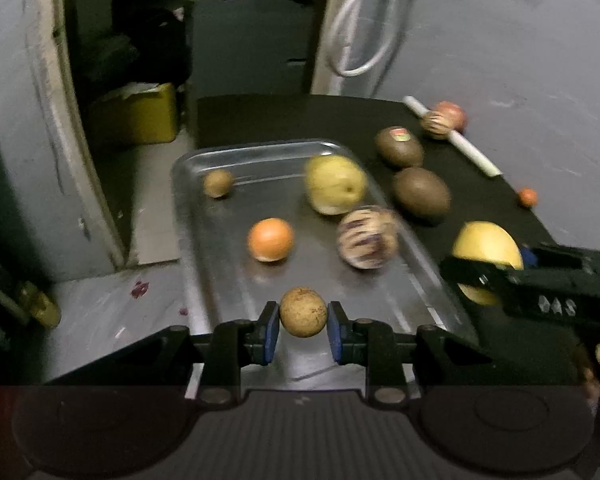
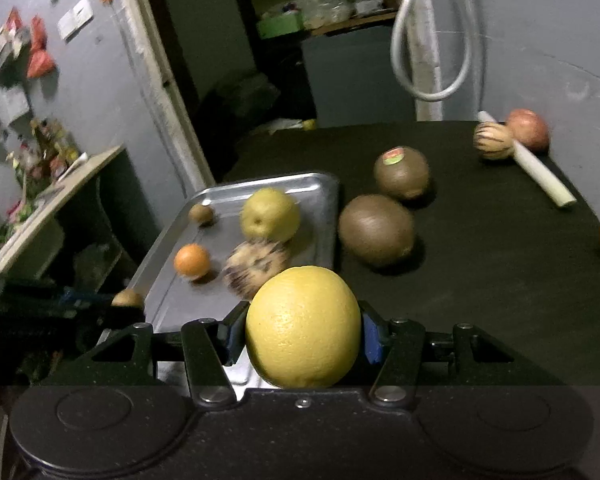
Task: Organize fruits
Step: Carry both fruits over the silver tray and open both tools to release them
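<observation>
Left gripper (image 1: 303, 330): pinching small brown fruit (image 1: 303, 312), hovering over tray (image 1: 416, 248) near end.
Right gripper (image 2: 303, 336): clamping yellow citrus (image 2: 303, 326) beside tray.
Progress: four fruits lying in tray; two kiwis (image 2: 376, 230), others waiting on black mat (image 2: 480, 280).

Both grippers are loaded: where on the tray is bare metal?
Bare metal tray: the near-left stretch between the small orange and the near rim, and the far-left corner by the small brown fruit. The right side is crowded: yellow pear, striped fruit.
</observation>
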A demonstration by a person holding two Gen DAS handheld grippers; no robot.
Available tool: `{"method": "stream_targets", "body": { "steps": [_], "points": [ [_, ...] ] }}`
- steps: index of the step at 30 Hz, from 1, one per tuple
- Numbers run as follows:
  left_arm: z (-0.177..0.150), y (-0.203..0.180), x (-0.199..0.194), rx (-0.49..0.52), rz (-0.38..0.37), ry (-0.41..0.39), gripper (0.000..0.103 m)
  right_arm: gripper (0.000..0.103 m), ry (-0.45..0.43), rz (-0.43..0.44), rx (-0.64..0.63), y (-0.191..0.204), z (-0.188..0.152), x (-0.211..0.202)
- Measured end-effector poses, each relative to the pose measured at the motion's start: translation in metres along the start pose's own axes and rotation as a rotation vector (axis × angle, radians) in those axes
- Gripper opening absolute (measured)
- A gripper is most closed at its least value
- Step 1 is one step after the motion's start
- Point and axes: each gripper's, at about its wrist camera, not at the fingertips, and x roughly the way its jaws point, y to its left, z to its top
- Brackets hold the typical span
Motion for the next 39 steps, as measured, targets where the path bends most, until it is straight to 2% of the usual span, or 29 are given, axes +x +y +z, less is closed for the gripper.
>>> {"method": "stream_targets", "body": {
  "steps": [8,16,28,30,32,36,39],
  "points": [
    [0.002,0.020,0.007,-0.013,-0.019,0.007,0.028,0.057,0.049,-0.043,-0.138,0.034,-0.011,0.010],
    [0.005,0.027,0.024,-0.009,-0.022,0.040,0.028,0.057,0.093,-0.084,-0.258,0.051,-0.019,0.022],
    [0.002,0.030,0.031,0.009,-0.038,0.064,0.028,0.058,0.117,-0.104,-0.291,0.063,-0.022,0.030],
    [0.002,0.031,0.030,0.005,-0.041,0.065,0.032,0.058,0.120,-0.104,-0.291,0.064,-0.022,0.030],
    [0.002,0.032,0.029,0.003,-0.039,0.065,0.040,0.060,0.115,-0.103,-0.285,0.064,-0.022,0.028],
    [0.003,0.034,0.025,-0.026,-0.051,0.057,0.054,0.070,0.085,-0.096,-0.269,0.062,-0.018,0.018],
    [0.005,0.033,0.017,-0.046,-0.056,0.037,0.068,0.077,0.054,-0.094,-0.240,0.058,-0.017,0.003]
  ]
}}
